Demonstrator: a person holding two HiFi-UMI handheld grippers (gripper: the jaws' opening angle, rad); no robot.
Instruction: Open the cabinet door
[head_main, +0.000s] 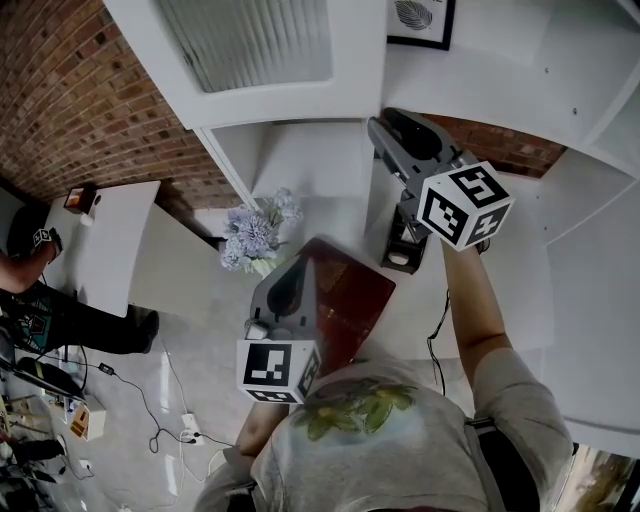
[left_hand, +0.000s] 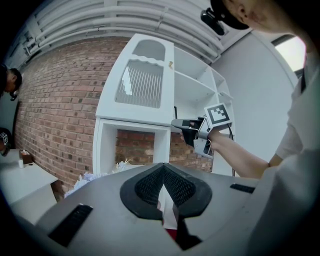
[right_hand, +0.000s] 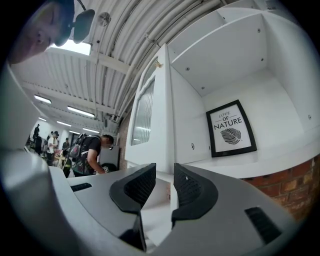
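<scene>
Well, the door (left_hand: 141, 82) hangs partway out from the cabinet (left_hand: 202, 80). The right gripper (right_hand: 165, 184) is at the door's bottom corner, on the free edge. Its jaws are narrow and the thin white edge sits between them, so it looks like they pinch the door. The left gripper (left_hand: 163, 172) is low down, well below the door, and its jaws are shut on nothing.

What can go wrong? The grip is only on a thin edge near a corner. If the pull goes sideways and not along the door's swing, I think the jaws can slip off and the door may swing back. A hard pull can make the door fly wide and bang, or shake the cabinet. The flowers (head_main: 255, 232) stand below the door, so an arm that drops low may knock them. The picture (right_hand: 231, 127) leans on the shelf beside the door, and a big shake may tip it.
</scene>
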